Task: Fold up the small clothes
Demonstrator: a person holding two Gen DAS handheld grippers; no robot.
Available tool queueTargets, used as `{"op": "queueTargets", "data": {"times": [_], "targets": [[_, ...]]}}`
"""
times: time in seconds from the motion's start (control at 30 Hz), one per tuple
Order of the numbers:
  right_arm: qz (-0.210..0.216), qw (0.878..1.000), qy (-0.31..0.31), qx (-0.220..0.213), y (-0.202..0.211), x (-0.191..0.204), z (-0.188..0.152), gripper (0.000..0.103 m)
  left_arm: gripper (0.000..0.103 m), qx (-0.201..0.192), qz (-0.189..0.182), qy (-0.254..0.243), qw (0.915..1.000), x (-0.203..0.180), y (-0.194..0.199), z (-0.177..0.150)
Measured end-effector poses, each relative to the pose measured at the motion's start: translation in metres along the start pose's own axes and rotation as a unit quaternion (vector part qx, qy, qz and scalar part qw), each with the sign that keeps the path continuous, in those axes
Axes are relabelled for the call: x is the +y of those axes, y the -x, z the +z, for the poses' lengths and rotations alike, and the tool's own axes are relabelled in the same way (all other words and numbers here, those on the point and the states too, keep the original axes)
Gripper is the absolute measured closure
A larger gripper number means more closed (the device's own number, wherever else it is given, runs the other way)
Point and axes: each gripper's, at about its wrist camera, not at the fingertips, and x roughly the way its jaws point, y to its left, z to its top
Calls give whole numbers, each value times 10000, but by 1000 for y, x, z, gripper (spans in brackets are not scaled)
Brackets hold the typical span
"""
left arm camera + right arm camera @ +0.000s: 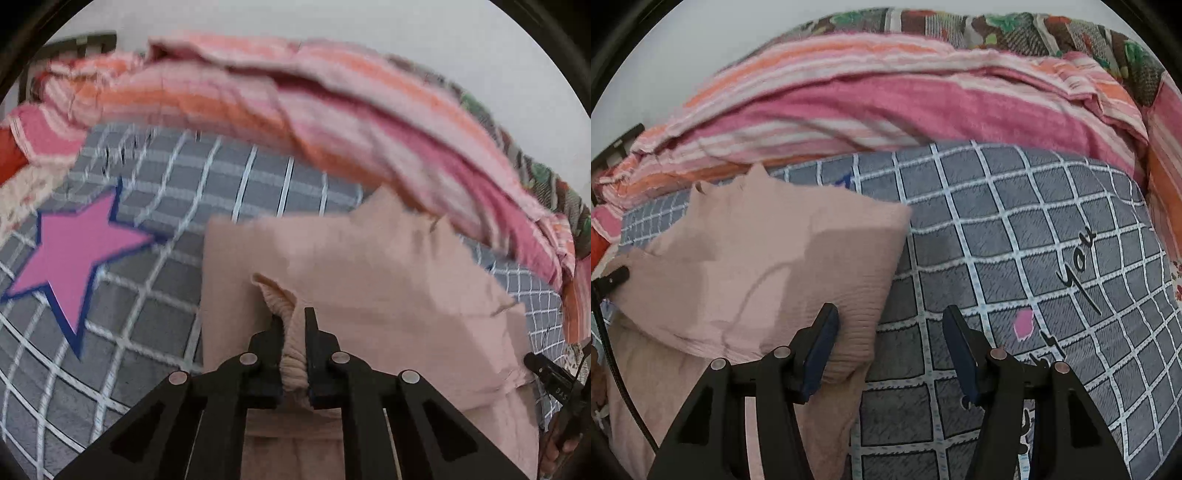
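A small pale pink garment [369, 273] lies on a grey checked bedsheet [147, 306], with part of it folded over itself. My left gripper [293, 325] is shut on a bunched ribbed edge of the garment. In the right wrist view the same garment [757, 266] lies at the left. My right gripper [890, 325] is open and empty, just off the garment's right edge, with its left finger [823, 343] against the ribbed hem. The tip of the other gripper shows at the edge of each view.
A pink and orange striped blanket [295, 107] is heaped along the far side of the bed, with a patterned quilt [1034, 29] behind it. The sheet has a pink star print [74, 251] at the left and the handwritten word "you" [1075, 258] at the right.
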Motion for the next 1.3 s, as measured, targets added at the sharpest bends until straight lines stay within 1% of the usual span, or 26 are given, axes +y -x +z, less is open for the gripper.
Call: {"op": "queueTargets", "data": {"times": [0.03,0.13,0.23,0.37,0.57,0.8,0.9,0.93,0.97,1.13,1.2,1.3], "targets": [[-29,10000,11,48,-2,0,-1,46,91,60,-21,56,10000,3,-2,-1],[-57,9999,20,97,-5,0,-1,46,89,30,-89,66,9999,4,1,-3],[-76,9999,25,78,-5,0,-2,46,84,40,26,-176,9998,-3,4,-10],[61,9999,14,130,-6,0,-4,46,79,-50,237,-487,9985,-13,12,-19],[312,9993,-194,75,-2,-6,-9,46,78,-118,330,-597,9976,-14,22,-26],[174,9997,-145,11,4,-2,-9,45,78,-127,312,-532,9980,-12,24,-28],[12,10000,48,76,3,5,-9,38,78,-124,337,-558,9978,-13,23,-28],[-62,9999,79,73,4,6,-8,31,78,-119,348,-572,9977,-13,23,-29],[-120,9998,109,67,4,7,-8,26,77,-112,345,-576,9977,-13,22,-29],[-109,9996,168,206,3,7,-6,25,76,-78,320,-581,9978,-13,21,-28],[-133,9995,163,229,4,7,-5,25,74,-52,328,-650,9973,-15,21,-28],[-184,9997,106,94,11,4,-5,23,70,-31,297,-737,9968,-17,22,-29]]}}
